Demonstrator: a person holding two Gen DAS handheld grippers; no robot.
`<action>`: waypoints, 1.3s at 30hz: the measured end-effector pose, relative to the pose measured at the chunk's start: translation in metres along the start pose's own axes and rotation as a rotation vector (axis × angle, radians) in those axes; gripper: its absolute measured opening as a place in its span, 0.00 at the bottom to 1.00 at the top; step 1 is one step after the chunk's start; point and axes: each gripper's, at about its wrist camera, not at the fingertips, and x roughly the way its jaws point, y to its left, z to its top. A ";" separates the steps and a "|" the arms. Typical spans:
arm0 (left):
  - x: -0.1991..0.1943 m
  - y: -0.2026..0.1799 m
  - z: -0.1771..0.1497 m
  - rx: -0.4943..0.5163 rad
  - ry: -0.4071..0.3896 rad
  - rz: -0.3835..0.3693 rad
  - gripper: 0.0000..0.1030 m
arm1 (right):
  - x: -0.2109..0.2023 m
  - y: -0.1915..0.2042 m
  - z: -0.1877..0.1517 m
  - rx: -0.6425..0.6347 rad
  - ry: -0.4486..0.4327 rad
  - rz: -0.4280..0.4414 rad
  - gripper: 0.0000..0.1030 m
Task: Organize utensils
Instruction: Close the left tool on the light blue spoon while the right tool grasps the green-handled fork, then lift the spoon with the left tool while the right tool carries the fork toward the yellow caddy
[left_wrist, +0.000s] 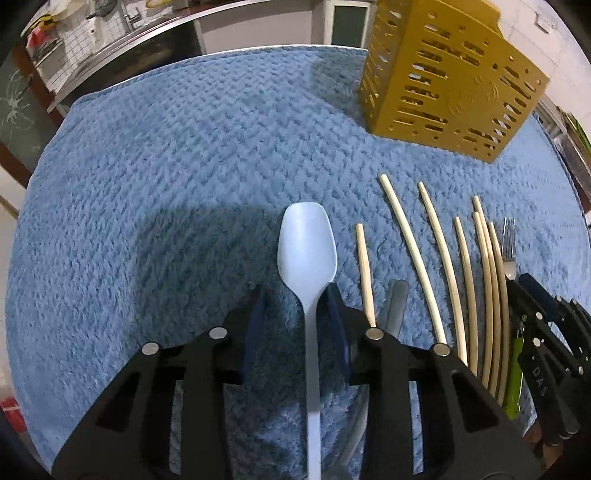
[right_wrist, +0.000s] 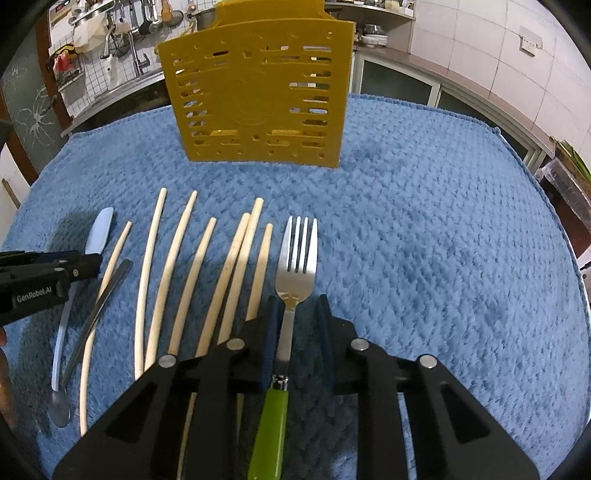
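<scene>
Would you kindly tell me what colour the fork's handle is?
The fork's handle is bright green, clearest in the right wrist view.

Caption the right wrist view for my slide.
Right hand-held gripper straddling a green-handled fork beside chopsticks.

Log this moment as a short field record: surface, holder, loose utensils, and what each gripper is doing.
surface: blue towel covering the table
holder: yellow slotted caddy, upright at the far side, nothing visible in it
chopsticks: seven wooden chopsticks lying loose between spoon and fork
left gripper: jaws around the neck of the pale blue spoon; one pad touches, the other shows a gap
right gripper: jaws around the neck of the green-handled fork; a gap on one side
other: metal spoon beside the blue one
</scene>
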 end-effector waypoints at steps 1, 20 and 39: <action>0.000 0.000 -0.001 0.001 -0.005 0.004 0.20 | 0.000 0.000 0.002 -0.001 0.009 0.001 0.21; -0.007 0.010 -0.015 -0.026 -0.093 -0.085 0.09 | -0.006 -0.012 -0.003 0.047 -0.079 0.067 0.06; -0.073 0.008 -0.012 0.002 -0.351 -0.180 0.09 | -0.050 -0.035 0.004 0.107 -0.304 0.155 0.06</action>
